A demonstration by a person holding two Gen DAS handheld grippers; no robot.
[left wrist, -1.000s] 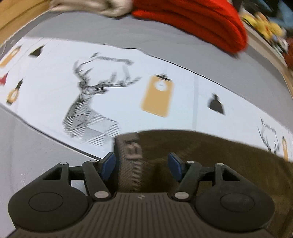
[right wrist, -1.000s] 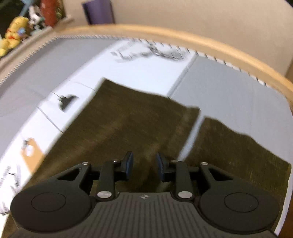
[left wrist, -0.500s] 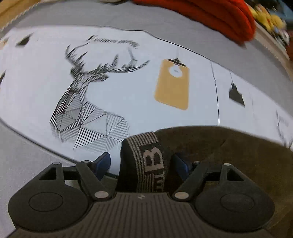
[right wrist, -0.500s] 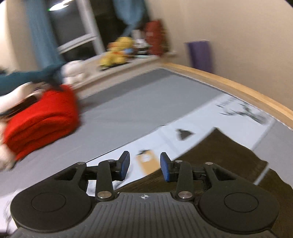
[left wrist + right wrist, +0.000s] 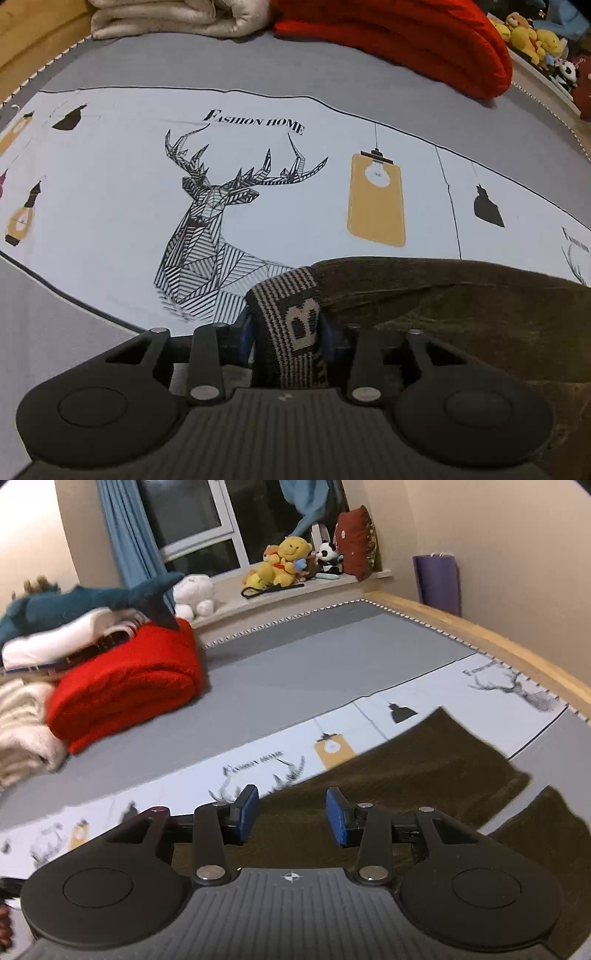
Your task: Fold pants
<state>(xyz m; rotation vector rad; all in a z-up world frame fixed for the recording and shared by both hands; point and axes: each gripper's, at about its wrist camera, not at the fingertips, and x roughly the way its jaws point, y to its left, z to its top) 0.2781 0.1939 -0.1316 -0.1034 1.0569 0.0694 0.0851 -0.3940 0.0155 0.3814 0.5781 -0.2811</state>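
Dark olive-brown pants (image 5: 480, 314) lie on the bed sheet; their striped waistband with a letter B (image 5: 295, 325) stands up between the blue pads of my left gripper (image 5: 286, 332), which is shut on it. In the right wrist view the pants (image 5: 424, 771) spread to the right, with the two legs parted at the far right. My right gripper (image 5: 291, 814) is open and empty, held a little above the pants, its pads apart.
The sheet (image 5: 258, 177) has a deer print and lamp pictures. A red folded blanket (image 5: 125, 686), white bedding (image 5: 177, 16) and a plush shark (image 5: 92, 602) lie at the far side. Stuffed toys (image 5: 284, 565) sit on the windowsill. The wooden bed edge (image 5: 517, 650) runs on the right.
My left gripper has closed on the waistband. My right gripper has opened, lifted off the pants and swung to face the window side.
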